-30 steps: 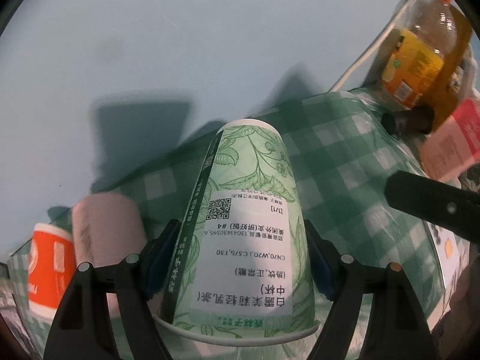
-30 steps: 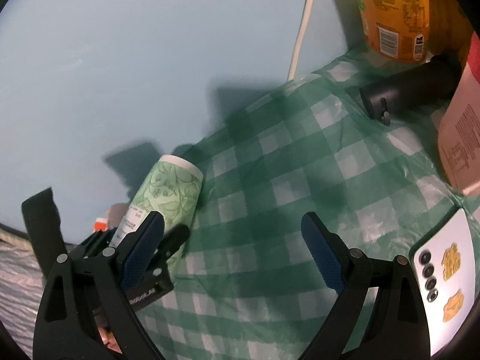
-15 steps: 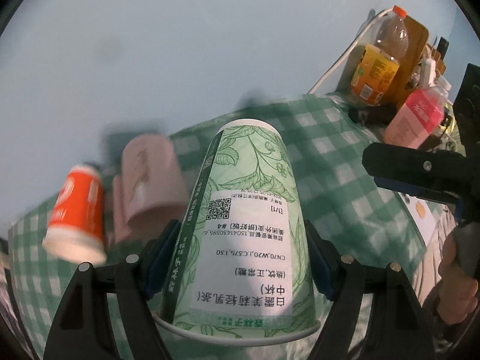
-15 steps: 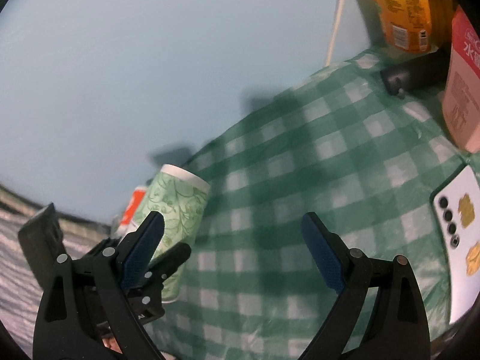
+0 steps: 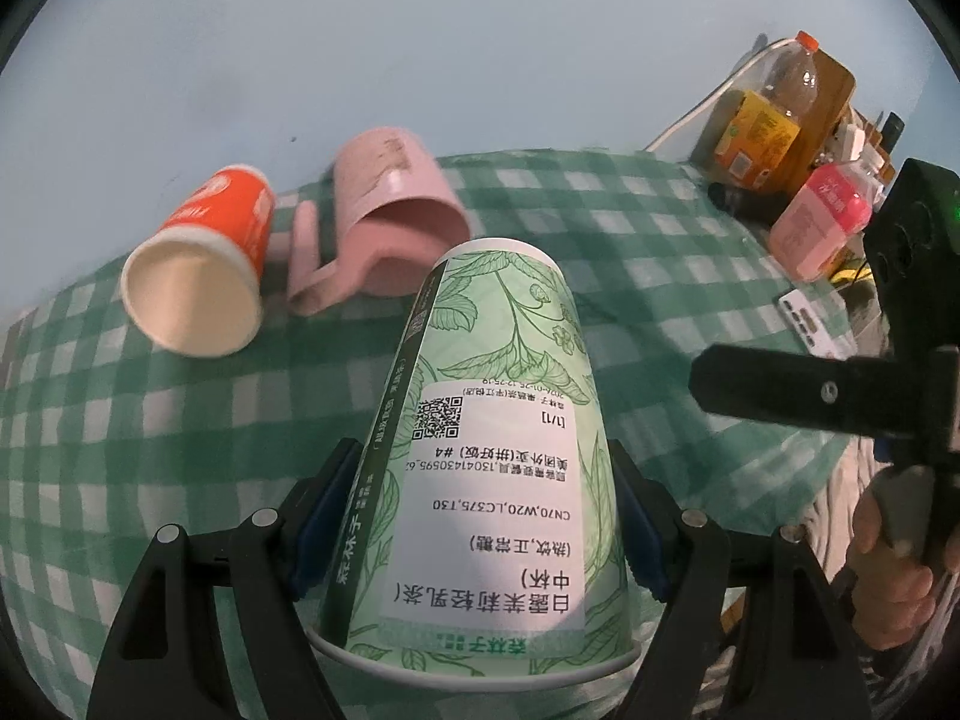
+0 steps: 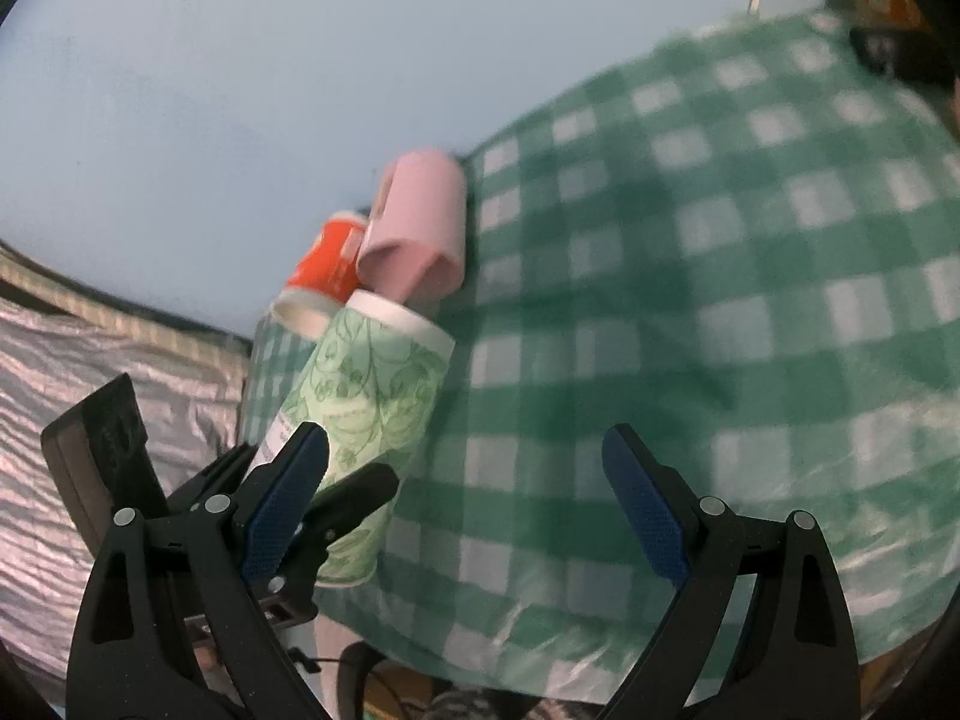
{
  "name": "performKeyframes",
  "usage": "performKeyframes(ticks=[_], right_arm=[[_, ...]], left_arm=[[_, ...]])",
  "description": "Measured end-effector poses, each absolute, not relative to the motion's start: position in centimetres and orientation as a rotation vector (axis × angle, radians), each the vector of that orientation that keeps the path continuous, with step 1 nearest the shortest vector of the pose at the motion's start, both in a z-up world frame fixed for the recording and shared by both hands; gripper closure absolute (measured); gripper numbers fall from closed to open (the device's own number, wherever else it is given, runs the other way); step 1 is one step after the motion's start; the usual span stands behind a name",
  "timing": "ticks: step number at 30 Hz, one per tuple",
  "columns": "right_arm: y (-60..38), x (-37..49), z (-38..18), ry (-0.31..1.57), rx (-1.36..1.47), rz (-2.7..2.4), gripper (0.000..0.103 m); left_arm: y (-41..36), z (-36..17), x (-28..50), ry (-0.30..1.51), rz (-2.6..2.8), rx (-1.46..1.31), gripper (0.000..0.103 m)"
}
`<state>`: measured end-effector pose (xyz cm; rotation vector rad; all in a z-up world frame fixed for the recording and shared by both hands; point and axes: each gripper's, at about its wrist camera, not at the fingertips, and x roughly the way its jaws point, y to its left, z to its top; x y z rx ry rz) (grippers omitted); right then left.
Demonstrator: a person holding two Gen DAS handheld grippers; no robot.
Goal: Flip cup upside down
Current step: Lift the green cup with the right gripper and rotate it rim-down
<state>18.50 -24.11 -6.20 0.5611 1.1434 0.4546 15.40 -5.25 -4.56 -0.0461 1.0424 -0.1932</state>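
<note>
Checked tablecloth [image 5: 648, 276]: left gripper [image 5: 480, 528] clamps green cup [image 5: 492, 420].

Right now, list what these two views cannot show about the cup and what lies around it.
- Green cup mouth: in the left wrist view it faces the camera's bottom edge; the inside is out of sight.
- Left gripper pads: mostly hidden behind the cup wall, so contact area is unclear.
- Orange cup: in the right wrist view, partly hidden by the pink mug and the green cup.
- Tablecloth: blurred in the right wrist view.
</note>
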Motion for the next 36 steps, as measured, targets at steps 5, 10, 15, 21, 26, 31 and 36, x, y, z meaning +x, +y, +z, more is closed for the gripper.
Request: performKeyframes(ticks=[5, 10, 15, 21, 26, 31, 36], right_arm=[[-23.0, 17.9, -7.1, 1.170, 0.560, 0.470, 0.011], [-22.3, 17.8, -7.6, 1.180, 0.551, 0.476, 0.011], [-21.9, 18.1, -7.8, 1.185, 0.542, 0.473, 0.011], [-21.6, 18.1, -8.0, 1.173, 0.536, 0.461, 0.011], [-21.5, 18.3, -7.8, 1.169, 0.538, 0.463, 0.011], [-21.0, 18.3, -7.0, 1.164, 0.524, 0.474, 0.011], [-20.4, 18.5, -6.1, 1.154, 0.516, 0.479, 0.011]], left_arm=[[-4.6, -6.0, 15.1, 1.062, -0.180, -0.058, 0.023], [-4.4, -6.7, 15.0, 1.072, -0.177, -0.065, 0.023], [-4.6, -6.7, 15.1, 1.072, -0.176, -0.048, 0.021], [-4.3, -6.0, 14.7, 1.069, -0.156, -0.041, 0.015], [-3.6, -5.1, 14.3, 1.068, -0.166, -0.057, 0.014], [-2.4, -3.6, 13.7, 1.051, -0.176, -0.098, 0.014], [-1.1, -2.0, 12.7, 1.004, -0.169, -0.123, 0.009]])
